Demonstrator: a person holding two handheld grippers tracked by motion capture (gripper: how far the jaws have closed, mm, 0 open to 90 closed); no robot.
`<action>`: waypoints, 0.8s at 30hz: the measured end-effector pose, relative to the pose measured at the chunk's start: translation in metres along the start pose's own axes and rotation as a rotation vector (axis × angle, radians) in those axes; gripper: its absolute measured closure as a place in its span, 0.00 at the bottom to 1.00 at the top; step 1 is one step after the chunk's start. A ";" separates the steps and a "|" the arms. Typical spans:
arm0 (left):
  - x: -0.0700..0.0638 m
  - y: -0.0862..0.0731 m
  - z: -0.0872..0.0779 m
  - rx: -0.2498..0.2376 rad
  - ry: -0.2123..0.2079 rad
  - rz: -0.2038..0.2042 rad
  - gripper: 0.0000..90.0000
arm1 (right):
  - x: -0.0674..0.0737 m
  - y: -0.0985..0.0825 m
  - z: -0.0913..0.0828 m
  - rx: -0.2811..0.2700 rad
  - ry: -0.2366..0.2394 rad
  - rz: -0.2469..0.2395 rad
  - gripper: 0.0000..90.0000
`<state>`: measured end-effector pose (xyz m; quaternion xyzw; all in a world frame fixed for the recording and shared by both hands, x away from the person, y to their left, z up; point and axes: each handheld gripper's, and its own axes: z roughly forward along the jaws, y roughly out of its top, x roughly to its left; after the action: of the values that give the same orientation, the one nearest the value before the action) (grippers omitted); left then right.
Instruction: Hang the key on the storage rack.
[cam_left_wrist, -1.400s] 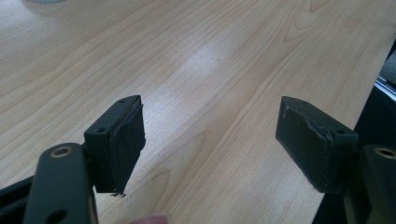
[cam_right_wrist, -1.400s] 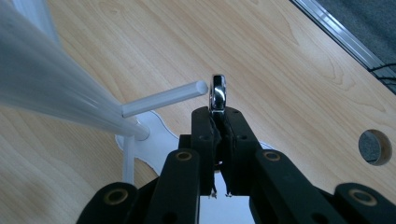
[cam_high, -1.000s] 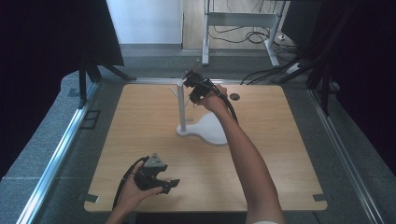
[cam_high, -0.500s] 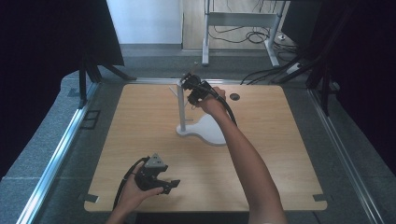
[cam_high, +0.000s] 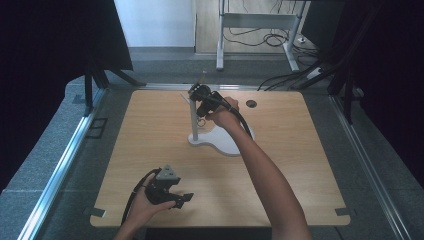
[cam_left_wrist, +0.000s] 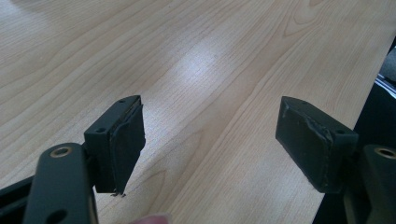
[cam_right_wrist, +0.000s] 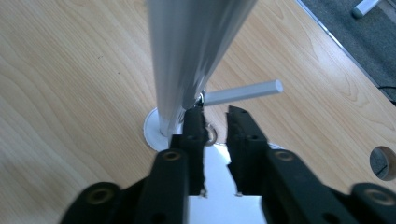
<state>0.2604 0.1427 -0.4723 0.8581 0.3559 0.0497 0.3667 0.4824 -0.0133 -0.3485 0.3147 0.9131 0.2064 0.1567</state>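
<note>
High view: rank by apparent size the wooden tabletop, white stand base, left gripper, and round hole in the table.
1. wooden tabletop
2. white stand base
3. left gripper, close to the base in extent, and nearer the camera, so unsure
4. round hole

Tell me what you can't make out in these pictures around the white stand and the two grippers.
- Small ring hanging under the right gripper, high view: too small to identify.
- Same ring, right gripper view: mostly hidden behind the jaws, which have just been opening.
- Top of the stand's post, right gripper view: blurred, cut off by the upper edge.
- Stand base, high view: partly covered by the forearm.
</note>
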 end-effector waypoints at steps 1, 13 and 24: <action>0.000 0.000 0.000 0.000 -0.001 0.001 0.27 | 0.000 -0.002 -0.001 -0.005 -0.003 -0.004 0.79; 0.000 0.002 0.002 0.006 -0.001 -0.005 0.27 | 0.003 -0.025 -0.015 -0.050 0.025 -0.013 0.68; 0.001 -0.002 -0.001 0.003 0.014 -0.017 0.27 | 0.001 -0.060 -0.025 -0.108 0.071 -0.010 0.62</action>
<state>0.2593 0.1445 -0.4736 0.8553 0.3658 0.0519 0.3633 0.4406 -0.0625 -0.3553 0.2936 0.9073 0.2655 0.1420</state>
